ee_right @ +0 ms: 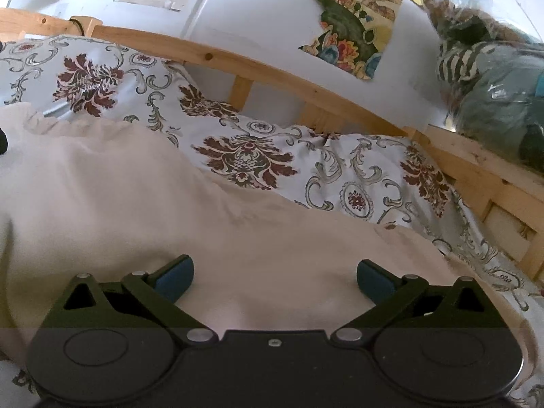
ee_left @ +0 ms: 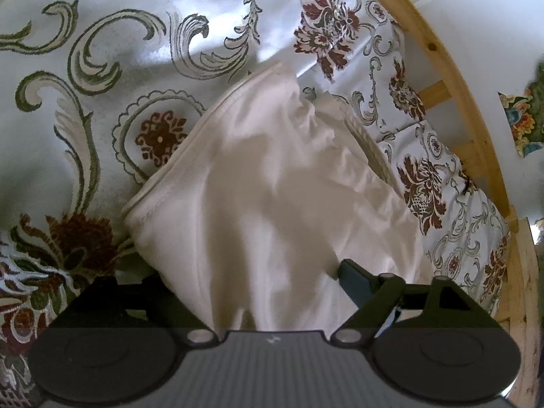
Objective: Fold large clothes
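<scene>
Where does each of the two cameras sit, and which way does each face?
Left wrist: on the left gripper, angled down at the cream garment on the floral bedspread; only one blue-padded finger shows, cloth covers the other.
Right wrist: on the right gripper, looking more level across the garment toward the wooden bed rail and wall pictures; both fingers show, spread apart.
Shared: garment, bedspread, rail.

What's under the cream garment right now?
The cream garment lies on the floral bedspread, which shows all around it. Whatever lies directly beneath the cloth, including any folded layers, is covered.
</scene>
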Demonstrator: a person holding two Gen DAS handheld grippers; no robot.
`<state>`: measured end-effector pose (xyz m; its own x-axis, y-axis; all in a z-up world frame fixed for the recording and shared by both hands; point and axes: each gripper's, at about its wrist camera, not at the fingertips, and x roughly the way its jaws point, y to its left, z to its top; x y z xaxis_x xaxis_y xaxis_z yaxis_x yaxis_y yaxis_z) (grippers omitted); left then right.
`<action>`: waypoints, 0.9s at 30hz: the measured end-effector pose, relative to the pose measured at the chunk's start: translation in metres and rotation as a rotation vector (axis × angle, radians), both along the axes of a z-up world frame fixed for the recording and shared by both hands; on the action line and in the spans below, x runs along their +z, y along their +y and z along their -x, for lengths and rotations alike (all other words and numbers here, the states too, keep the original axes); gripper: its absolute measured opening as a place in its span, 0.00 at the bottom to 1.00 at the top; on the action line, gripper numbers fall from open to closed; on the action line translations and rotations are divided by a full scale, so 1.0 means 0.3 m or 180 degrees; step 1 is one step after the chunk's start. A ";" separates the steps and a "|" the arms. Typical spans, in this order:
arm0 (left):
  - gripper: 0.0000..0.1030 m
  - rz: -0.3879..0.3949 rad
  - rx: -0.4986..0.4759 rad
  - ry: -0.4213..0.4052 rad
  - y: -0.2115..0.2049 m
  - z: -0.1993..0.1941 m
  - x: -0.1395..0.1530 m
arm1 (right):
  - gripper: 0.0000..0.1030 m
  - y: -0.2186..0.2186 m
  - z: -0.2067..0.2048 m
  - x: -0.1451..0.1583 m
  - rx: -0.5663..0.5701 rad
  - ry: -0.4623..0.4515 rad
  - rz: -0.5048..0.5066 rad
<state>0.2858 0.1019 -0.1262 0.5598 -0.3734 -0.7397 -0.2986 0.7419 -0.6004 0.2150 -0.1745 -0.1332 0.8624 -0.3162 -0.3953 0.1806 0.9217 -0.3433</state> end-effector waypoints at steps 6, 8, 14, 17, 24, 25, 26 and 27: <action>0.52 0.0022 0.0008 -0.0088 0.008 0.018 0.026 | 0.93 0.018 0.002 0.138 0.0189 0.0376 0.0202; 0.44 0.0052 0.0057 -0.0102 0.012 0.020 0.027 | 0.97 0.008 0.048 0.233 0.0402 0.0316 0.0262; 0.21 -0.0101 0.0042 -0.0135 0.000 0.025 0.045 | 0.99 -0.125 0.244 0.409 0.0572 0.0107 0.0261; 0.14 -0.0147 0.0065 -0.0168 -0.005 0.029 0.057 | 0.99 -0.210 0.271 0.405 0.0118 -0.0070 0.0037; 0.04 -0.1310 -0.0562 -0.1010 -0.236 0.080 0.287 | 0.99 -0.424 0.260 0.452 -0.0586 -0.0269 -0.0902; 0.04 -0.1535 -0.0705 -0.1201 -0.298 0.093 0.329 | 0.99 -0.436 0.264 0.448 -0.0608 -0.0264 -0.0908; 0.04 -0.1764 -0.0862 -0.1390 -0.366 0.108 0.369 | 0.99 -0.457 0.262 0.449 -0.0619 -0.0253 -0.0958; 0.04 -0.1914 -0.0964 -0.1507 -0.422 0.119 0.398 | 0.99 -0.484 0.268 0.453 -0.0638 -0.0259 -0.1055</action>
<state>0.2501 -0.0247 -0.0068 0.8014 -0.1736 -0.5723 0.1513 0.9847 -0.0868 0.1347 -0.3198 0.0028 0.8292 -0.3483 -0.4372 0.3826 0.9239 -0.0103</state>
